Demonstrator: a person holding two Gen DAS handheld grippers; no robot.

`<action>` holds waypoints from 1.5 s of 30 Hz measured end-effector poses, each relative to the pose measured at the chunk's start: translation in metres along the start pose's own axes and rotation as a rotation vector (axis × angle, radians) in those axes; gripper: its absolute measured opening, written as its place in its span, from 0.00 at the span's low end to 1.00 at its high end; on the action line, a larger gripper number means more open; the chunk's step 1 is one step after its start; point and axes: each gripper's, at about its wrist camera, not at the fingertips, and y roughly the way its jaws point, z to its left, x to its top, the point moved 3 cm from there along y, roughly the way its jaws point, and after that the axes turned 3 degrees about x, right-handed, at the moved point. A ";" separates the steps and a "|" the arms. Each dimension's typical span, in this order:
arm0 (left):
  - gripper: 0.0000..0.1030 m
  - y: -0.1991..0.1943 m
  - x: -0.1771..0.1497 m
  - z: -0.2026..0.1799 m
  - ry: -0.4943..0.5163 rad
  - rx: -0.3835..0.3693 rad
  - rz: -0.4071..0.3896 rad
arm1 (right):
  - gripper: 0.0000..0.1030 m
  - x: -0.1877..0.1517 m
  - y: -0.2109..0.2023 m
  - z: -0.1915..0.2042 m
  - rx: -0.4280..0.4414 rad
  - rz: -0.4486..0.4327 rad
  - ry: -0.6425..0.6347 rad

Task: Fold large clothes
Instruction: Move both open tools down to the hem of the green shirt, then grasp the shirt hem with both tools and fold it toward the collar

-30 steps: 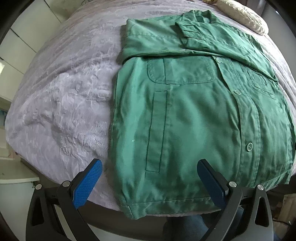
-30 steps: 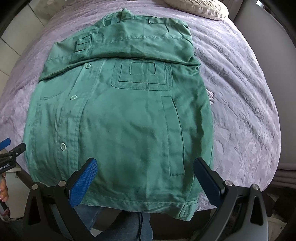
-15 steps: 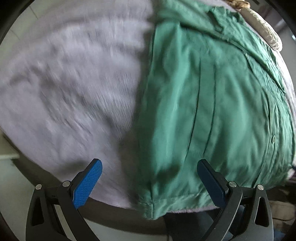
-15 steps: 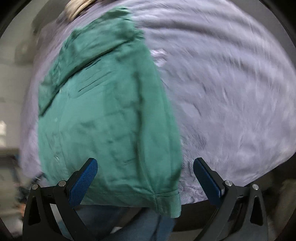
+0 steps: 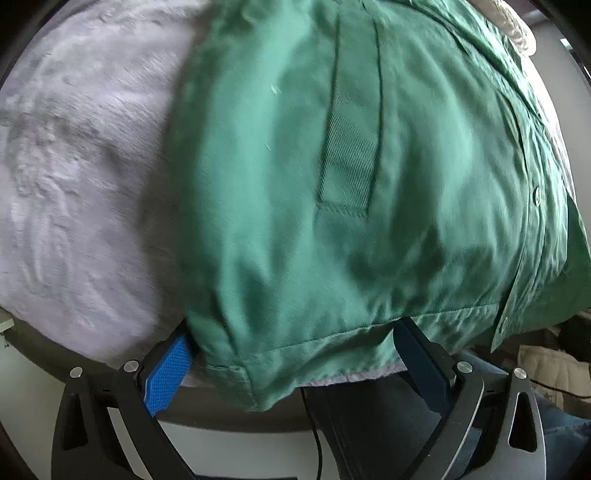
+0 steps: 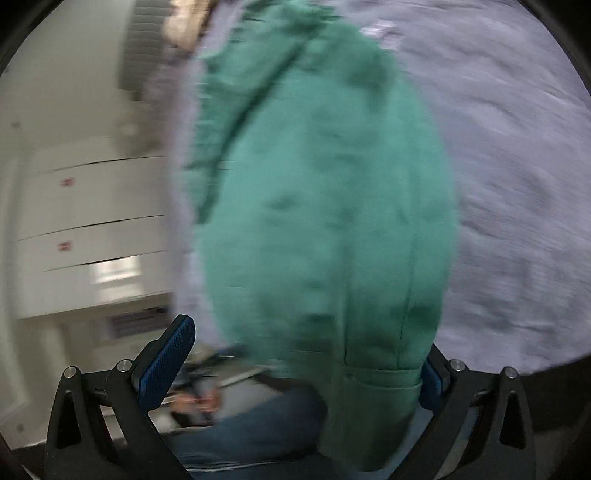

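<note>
The green jacket (image 5: 369,184) lies buttoned on the bed and fills most of the left wrist view. Its lower left hem corner (image 5: 255,384) hangs over the bed edge between the wide-apart blue pads (image 5: 168,373) of my left gripper (image 5: 295,363), which is open. The right wrist view is blurred. There the jacket (image 6: 325,221) runs up the middle, and its lower right hem corner (image 6: 380,398) sits between the fingers of my right gripper (image 6: 299,373), also open. The cloth partly hides the right pad (image 6: 430,384).
A lilac plush bedcover (image 5: 74,184) lies under the jacket and spreads right (image 6: 517,184). A pale pillow (image 5: 517,33) sits at the far end. White drawers (image 6: 92,229) stand left of the bed. A person's jeans-clad legs (image 6: 240,435) are at the bed's near edge.
Both grippers have dropped low and moved in on the jacket's bottom hem, left toward the left corner, right toward the right corner. Both stay open. The jacket has not moved.
</note>
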 end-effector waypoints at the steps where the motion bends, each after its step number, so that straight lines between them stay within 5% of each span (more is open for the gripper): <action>1: 1.00 0.003 0.000 -0.002 0.000 0.005 0.006 | 1.00 0.000 0.003 -0.001 -0.025 0.009 -0.002; 3: 0.95 0.004 0.004 -0.008 -0.003 0.028 0.002 | 1.00 0.000 0.009 -0.008 -0.096 0.030 0.004; 5: 0.80 0.000 0.005 -0.016 -0.003 0.052 -0.009 | 1.00 -0.002 0.016 -0.018 -0.161 0.052 0.022; 7: 0.36 -0.007 0.002 -0.025 0.019 0.032 -0.024 | 0.96 -0.006 0.018 -0.023 -0.188 0.058 0.041; 8: 0.32 -0.011 0.002 -0.028 0.032 0.004 -0.023 | 0.92 -0.008 0.018 -0.023 -0.199 0.057 0.046; 9: 0.29 -0.016 0.002 -0.032 0.043 -0.008 -0.029 | 0.72 -0.009 0.018 -0.024 -0.209 0.057 0.044; 10: 0.28 -0.021 0.002 -0.034 0.055 -0.032 -0.032 | 0.37 -0.009 0.015 -0.024 -0.208 0.061 0.041; 11: 0.28 -0.029 0.003 -0.037 0.061 -0.069 -0.040 | 0.22 -0.009 0.012 -0.023 -0.191 0.061 0.048; 12: 0.28 -0.039 0.005 -0.039 0.061 -0.118 -0.049 | 0.17 -0.008 0.009 -0.022 -0.163 0.055 0.058; 19: 0.28 -0.114 0.047 -0.038 0.047 -0.355 -0.157 | 0.14 0.014 -0.010 0.039 0.105 -0.051 0.023; 27: 0.28 -0.194 0.167 -0.008 0.064 -0.437 -0.334 | 0.14 0.096 -0.020 0.115 0.247 -0.247 -0.018; 33: 0.28 -0.192 0.282 -0.006 0.031 -0.322 -0.456 | 0.14 0.195 -0.005 0.134 0.188 -0.270 -0.059; 36: 0.28 -0.158 0.328 -0.014 -0.012 -0.190 -0.469 | 0.14 0.254 0.024 0.121 0.156 -0.248 -0.032; 41: 0.34 -0.090 0.364 -0.019 -0.065 -0.031 -0.416 | 0.16 0.324 0.090 0.069 0.059 -0.188 0.049; 45: 0.42 -0.076 0.367 -0.015 -0.054 -0.024 -0.430 | 0.17 0.339 0.107 0.040 0.114 -0.186 0.101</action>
